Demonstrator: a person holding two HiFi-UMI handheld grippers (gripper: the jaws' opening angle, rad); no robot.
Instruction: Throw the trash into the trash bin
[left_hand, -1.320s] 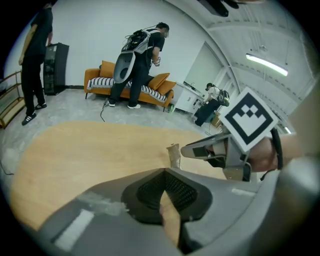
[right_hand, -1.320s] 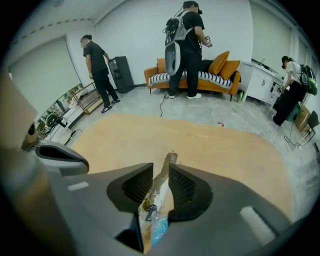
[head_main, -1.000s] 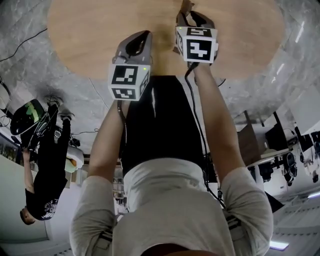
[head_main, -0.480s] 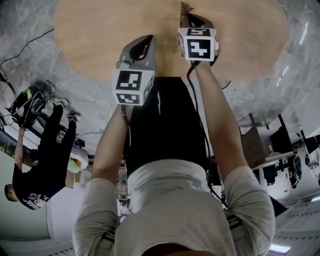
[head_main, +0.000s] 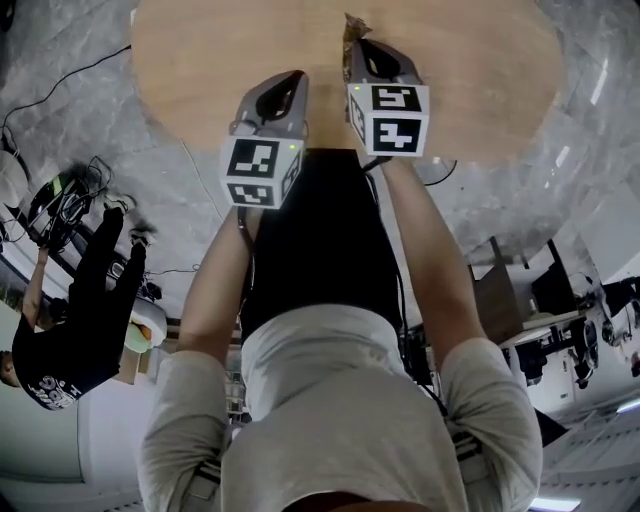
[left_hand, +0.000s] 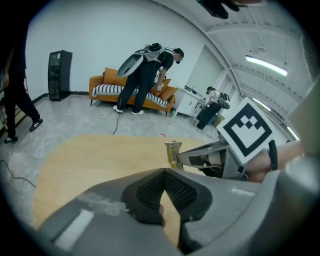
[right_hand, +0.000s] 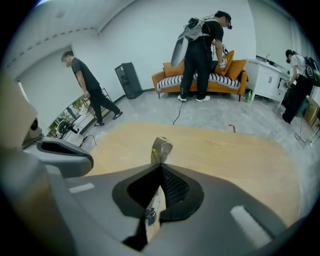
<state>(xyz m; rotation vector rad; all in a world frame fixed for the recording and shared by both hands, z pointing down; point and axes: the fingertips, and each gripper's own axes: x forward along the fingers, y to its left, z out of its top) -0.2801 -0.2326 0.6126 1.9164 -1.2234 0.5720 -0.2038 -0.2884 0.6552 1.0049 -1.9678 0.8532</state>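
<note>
The right gripper view showed the right gripper (right_hand: 160, 169) clamped on a crumpled wrapper (right_hand: 161, 148), whose top stuck up past the jaws over the round wooden counter (right_hand: 235, 155). The head view gave only a scrap of that wrapper at the gripper's tip. The left gripper view showed the left gripper (left_hand: 164, 172) with its 2 jaws together on nothing, and the wrapper side-on, upright. Behind, a person (right_hand: 200, 50) bent over an orange sofa (right_hand: 236, 70).

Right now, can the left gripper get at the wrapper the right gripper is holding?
Probably yes. The wrapper sticks out past the right gripper's shut jaws, and the left gripper sits close beside it with nothing between. The left jaws are shut, so they'd need opening first.
</note>
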